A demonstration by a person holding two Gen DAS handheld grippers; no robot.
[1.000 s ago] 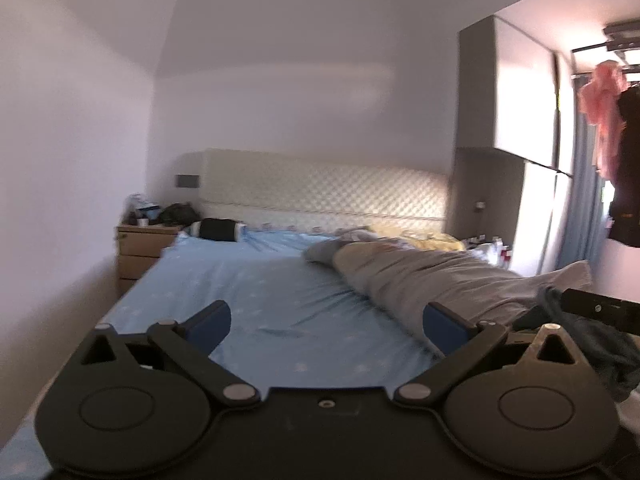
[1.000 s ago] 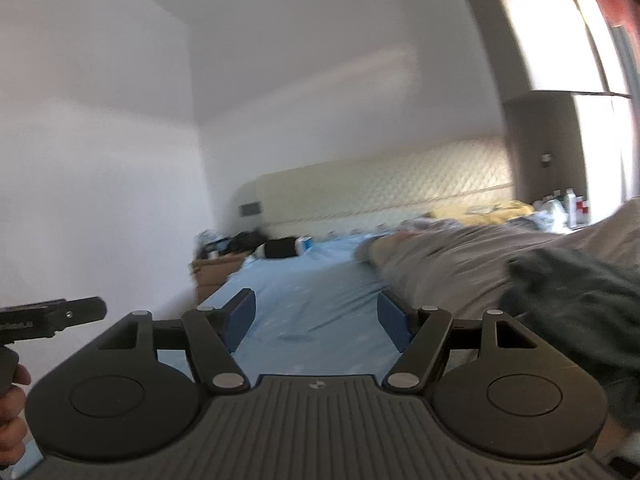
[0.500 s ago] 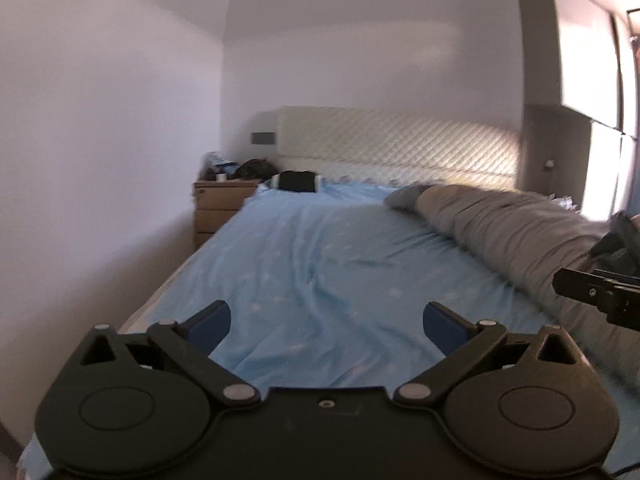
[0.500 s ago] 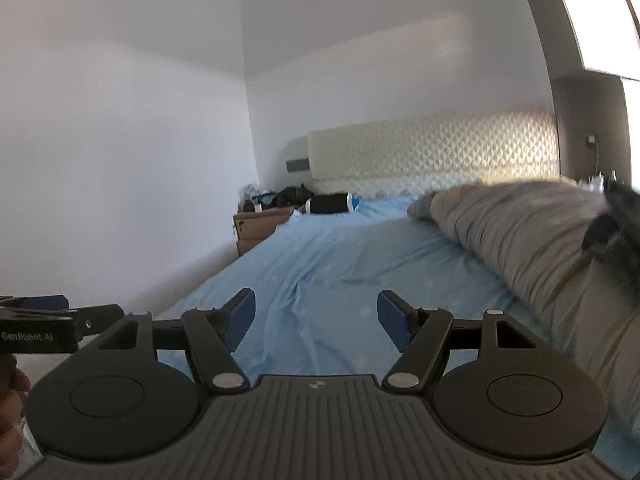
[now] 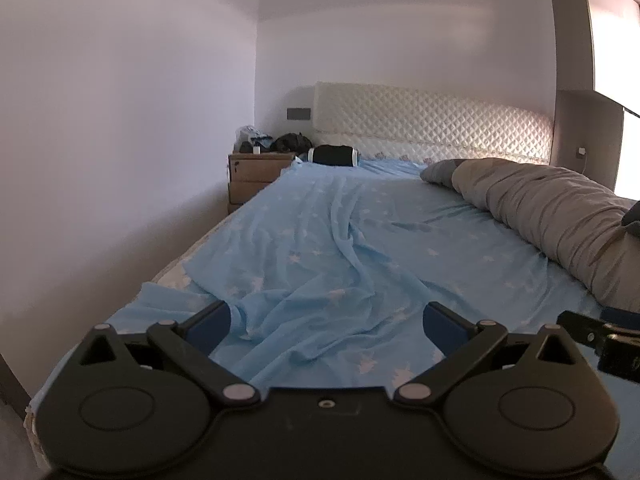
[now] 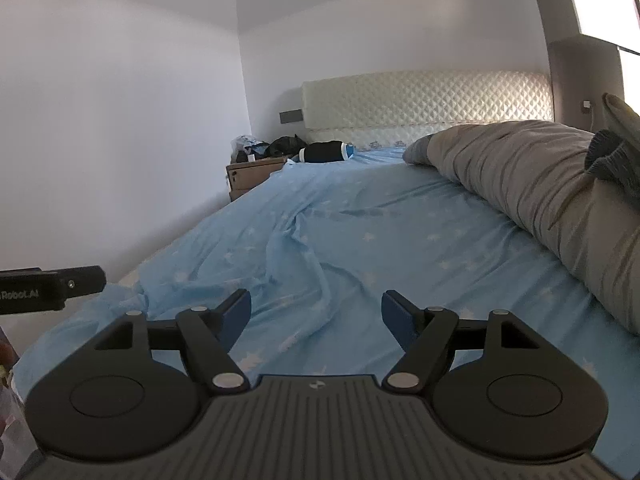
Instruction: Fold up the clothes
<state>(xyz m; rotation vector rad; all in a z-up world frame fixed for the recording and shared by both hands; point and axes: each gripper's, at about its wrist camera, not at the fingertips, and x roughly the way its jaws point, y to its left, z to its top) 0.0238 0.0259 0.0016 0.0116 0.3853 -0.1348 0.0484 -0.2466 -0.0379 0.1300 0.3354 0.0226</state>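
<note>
A dark grey garment [image 6: 612, 164] lies crumpled on top of the grey duvet [image 6: 520, 168] at the far right; only its edge [image 5: 632, 220] shows in the left wrist view. My left gripper [image 5: 326, 314] hovers open over the wrinkled blue star-print sheet [image 5: 360, 248] near the bed's foot, nothing between its fingers. My right gripper [image 6: 315, 302] is beside it over the same sheet [image 6: 340, 240], its jaws opening and empty. Each gripper's body shows at the edge of the other's view.
A wooden nightstand [image 5: 256, 176] with clutter stands by the quilted headboard [image 5: 432, 124]. A black roll [image 5: 334, 156] lies at the head of the bed. A white wall runs along the bed's left side; a tall cabinet [image 5: 572, 40] stands at the right.
Both grippers have sunk toward the bed and swung left. The dark garment and duvet slid to the right edge of both views, and the hanging clothes left the view.
</note>
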